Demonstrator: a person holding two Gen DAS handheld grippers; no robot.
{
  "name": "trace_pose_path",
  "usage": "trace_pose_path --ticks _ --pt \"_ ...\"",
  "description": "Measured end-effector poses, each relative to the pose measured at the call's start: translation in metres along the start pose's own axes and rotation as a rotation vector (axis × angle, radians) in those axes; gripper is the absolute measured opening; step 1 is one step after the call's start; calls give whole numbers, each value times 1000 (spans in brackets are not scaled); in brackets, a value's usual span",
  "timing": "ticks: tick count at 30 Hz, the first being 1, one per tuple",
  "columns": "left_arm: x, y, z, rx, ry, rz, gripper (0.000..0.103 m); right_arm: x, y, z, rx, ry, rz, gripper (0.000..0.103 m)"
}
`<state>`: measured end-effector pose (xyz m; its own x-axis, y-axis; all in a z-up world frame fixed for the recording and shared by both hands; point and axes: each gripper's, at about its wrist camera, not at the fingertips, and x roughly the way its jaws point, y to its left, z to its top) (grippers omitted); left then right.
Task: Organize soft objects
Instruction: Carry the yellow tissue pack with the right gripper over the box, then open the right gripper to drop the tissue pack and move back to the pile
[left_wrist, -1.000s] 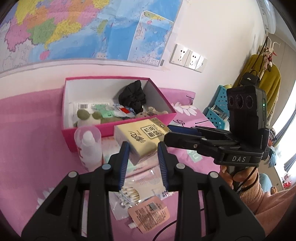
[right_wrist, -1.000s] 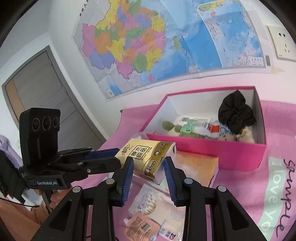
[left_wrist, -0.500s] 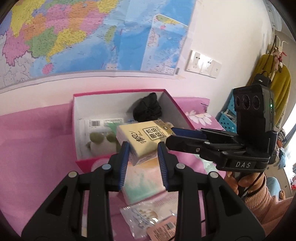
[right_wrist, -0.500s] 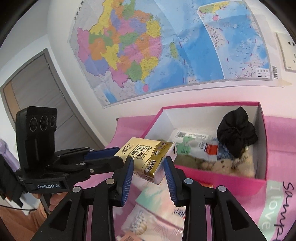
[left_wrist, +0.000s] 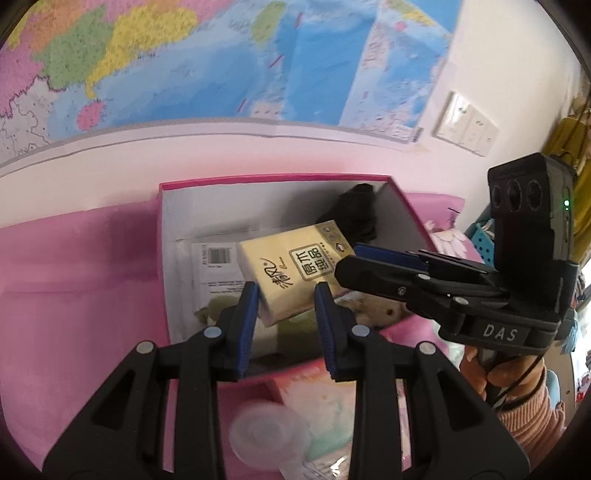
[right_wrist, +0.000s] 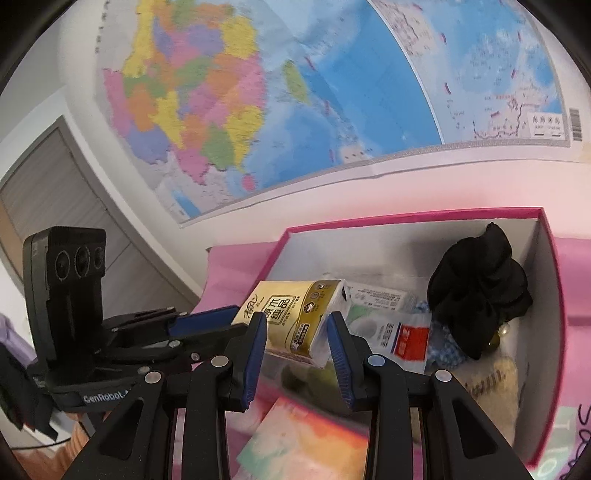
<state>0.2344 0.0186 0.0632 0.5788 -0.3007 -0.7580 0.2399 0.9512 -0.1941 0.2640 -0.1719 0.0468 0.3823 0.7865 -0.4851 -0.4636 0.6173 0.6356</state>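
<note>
Two grippers share one yellow tissue pack (left_wrist: 295, 273), which hangs tilted in the air above the open pink box (left_wrist: 406, 206). The box is the largest thing on the pink cloth (left_wrist: 74, 295); its walls are white inside, and it holds a black bundle of fabric (right_wrist: 480, 295) in the far right corner, some flat printed packets (right_wrist: 402, 332) and a pale plush toy (left_wrist: 373, 310) on the bottom. The tissue pack is a soft, block-shaped packet in yellow and gold wrap with dark printed characters on top and a white end flap. The left gripper (left_wrist: 284, 314) points steeply down into the box and pinches the pack's near left corner with its blue pads. The right gripper (right_wrist: 297, 343) comes in at a shallower slant from the other side and clamps the pack's opposite end between its own blue pads. A hand (left_wrist: 506, 376) in a pink ribbed sleeve holds the right gripper's handle.
</note>
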Motion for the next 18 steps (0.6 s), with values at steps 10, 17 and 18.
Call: trace_pose_path --ticks 10,17,18 --pt "29 31 8 -107 58 60 33 38 -16 11 80 36 -17 47" --pt "-5 30 -6 -85 -39 70 33 24 -15 0 72 21 -26 48" --pt "-15 28 -11 -78 -60 67 33 21 -14 -3 67 22 -23 48"
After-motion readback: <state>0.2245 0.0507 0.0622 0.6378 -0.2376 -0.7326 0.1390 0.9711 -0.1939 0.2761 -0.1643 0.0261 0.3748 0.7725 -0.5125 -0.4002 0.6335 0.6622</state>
